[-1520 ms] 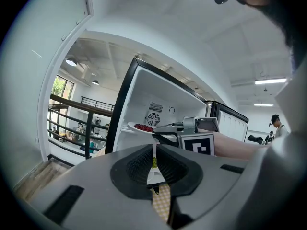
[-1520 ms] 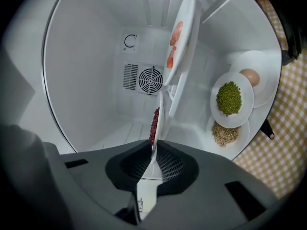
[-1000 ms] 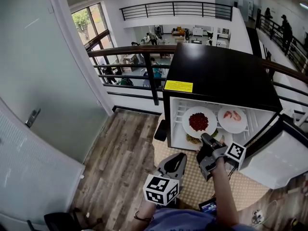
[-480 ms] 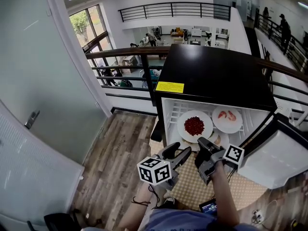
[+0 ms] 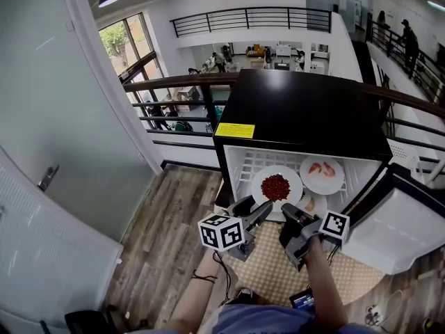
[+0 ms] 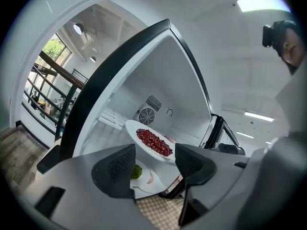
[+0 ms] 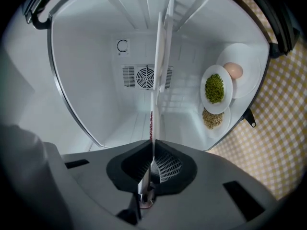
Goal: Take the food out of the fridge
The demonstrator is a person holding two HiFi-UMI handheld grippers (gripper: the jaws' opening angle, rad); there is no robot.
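Two white dishes sit high in the open fridge (image 5: 306,110): red plate (image 5: 277,186), heaped w/ small dark-red bits, and pink plate (image 5: 322,175) w/ a few pink pieces beside it. R gripper (image 7: 152,164) is clamped on red plate's near rim. L gripper (image 5: 259,211) hangs just left, jaws opening, nothing btwn them.

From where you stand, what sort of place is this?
Probably a mezzanine in an open office building: a railing overlooks a furnished lower floor, and a small black fridge stands open beside it.
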